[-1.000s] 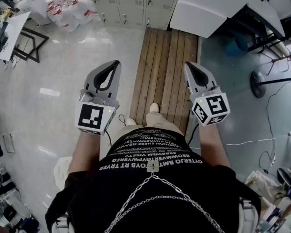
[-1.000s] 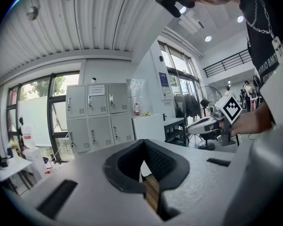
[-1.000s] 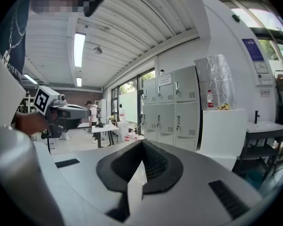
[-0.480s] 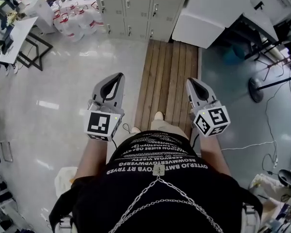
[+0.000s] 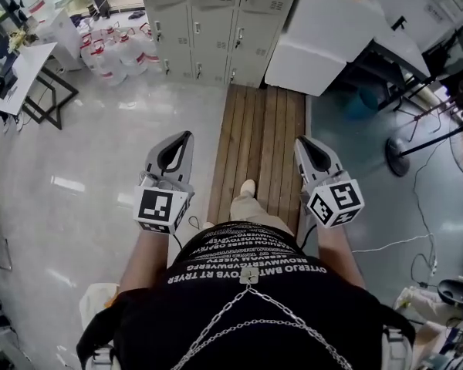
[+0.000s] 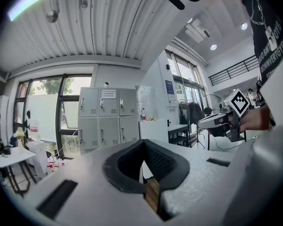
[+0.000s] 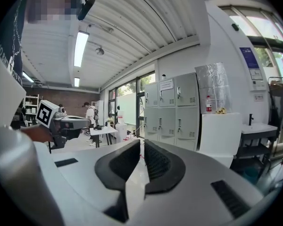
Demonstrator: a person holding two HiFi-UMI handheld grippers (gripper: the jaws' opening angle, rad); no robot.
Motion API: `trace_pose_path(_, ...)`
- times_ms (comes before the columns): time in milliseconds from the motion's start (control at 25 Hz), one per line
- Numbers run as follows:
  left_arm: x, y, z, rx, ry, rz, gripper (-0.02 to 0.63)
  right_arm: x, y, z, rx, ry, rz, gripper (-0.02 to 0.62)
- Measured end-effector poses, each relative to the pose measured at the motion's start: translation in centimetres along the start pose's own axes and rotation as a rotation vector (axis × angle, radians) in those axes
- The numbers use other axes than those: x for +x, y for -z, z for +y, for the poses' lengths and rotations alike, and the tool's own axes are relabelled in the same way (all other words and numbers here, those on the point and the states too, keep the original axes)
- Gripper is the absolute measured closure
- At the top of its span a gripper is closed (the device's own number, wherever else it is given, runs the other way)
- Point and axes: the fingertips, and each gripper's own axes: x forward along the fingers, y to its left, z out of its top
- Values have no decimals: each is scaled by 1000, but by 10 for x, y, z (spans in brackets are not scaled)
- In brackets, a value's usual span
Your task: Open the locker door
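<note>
A bank of grey lockers (image 5: 208,29) stands against the far wall, doors closed, with small handles. It shows ahead in the left gripper view (image 6: 108,119) and in the right gripper view (image 7: 172,112), still some steps away. My left gripper (image 5: 187,136) is held level over the pale floor, jaws shut with nothing between them (image 6: 142,141). My right gripper (image 5: 300,142) hangs over the wooden walkway, also shut and empty (image 7: 142,141). Both point towards the lockers and touch nothing.
A wooden plank walkway (image 5: 266,129) leads to the lockers. A large white cabinet (image 5: 316,37) stands right of them. Several water jugs (image 5: 112,48) and a black-framed table (image 5: 23,68) are at the left. A stand base (image 5: 401,156) and cables lie on the right floor.
The person has stepped forward along the walkway. The lockers have come further into the head view, and both shut grippers were carried towards them.
</note>
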Motion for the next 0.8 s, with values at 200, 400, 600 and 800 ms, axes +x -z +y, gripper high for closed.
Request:
trace_pose_path(200,29,6,11,19,-18,38,603,35,11,-19,40,-43,8,445)
trace_pose_path(400,75,14,25,37,-34,91,603,84,18,-54,84,-85,22,433)
trace_pose_path(600,126,19,34,45,-55,114,603,133,19,-87,82,-142,34,428)
trace_pose_path(800,184,7,33,32,-62,99,603,164,10,-127,89,-186,29,426)
